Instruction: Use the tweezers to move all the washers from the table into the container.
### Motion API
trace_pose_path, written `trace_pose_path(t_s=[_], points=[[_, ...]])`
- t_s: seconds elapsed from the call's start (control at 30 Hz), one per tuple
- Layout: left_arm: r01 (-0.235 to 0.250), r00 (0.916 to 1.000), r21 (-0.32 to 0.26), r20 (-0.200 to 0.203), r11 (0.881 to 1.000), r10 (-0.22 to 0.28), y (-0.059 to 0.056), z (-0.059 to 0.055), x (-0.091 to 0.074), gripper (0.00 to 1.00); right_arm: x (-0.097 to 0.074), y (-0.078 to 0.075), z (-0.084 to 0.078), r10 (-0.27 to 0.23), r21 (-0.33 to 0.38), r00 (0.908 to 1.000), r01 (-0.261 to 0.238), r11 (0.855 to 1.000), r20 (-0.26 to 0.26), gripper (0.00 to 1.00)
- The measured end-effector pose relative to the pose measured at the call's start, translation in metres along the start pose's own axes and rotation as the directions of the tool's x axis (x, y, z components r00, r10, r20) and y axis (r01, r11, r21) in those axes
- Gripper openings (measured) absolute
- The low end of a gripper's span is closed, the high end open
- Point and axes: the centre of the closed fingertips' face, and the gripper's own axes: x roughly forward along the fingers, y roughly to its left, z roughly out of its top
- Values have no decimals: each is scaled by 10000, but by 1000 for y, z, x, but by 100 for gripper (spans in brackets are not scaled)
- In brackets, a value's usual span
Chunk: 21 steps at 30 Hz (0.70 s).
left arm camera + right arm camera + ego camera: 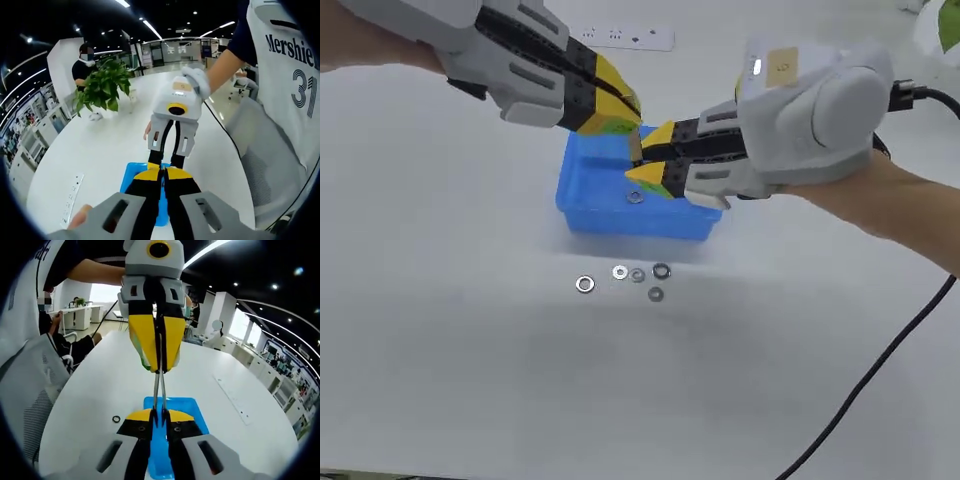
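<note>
Slim metal tweezers (159, 392) span the gap between my two grippers, above the blue container (590, 205). My left gripper (620, 118) reaches in from the upper left and is shut on one end. Facing it from the right, my right gripper (645, 165) is shut on the other end. In the right gripper view my own jaws (159, 416) pinch the tweezers low down, while the left gripper (160, 367) clamps them higher up. Several washers (620, 272) lie on the white table just in front of the container. One washer (635, 197) rests inside it.
A white power strip (625, 38) lies behind the container. A black cable (880, 370) trails across the table at the right. A potted plant (102, 87) stands at the far side of the table, with a person behind it.
</note>
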Motion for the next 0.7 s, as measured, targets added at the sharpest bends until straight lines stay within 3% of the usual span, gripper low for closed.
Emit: trace_pose_path(t_s=[0.13,0.23,0.5,0.7], points=[[-195,9994,719,-285,9972,216,-14,2,6,6,-6,10,-4,-18,-287,9997,11,9996,-263,11],[-12,9987,918,-507,9958,59,-27,1,12,6,-8,23,-8,107,-442,9989,-127,9989,-452,11],[199,9983,713,-553,9973,-160,-45,0,14,6,-14,46,-9,284,-510,9980,-313,9982,-568,10],[-149,9994,373,-295,9992,160,-59,-6,14,6,-14,60,-13,380,-354,9979,-399,9986,-516,10]])
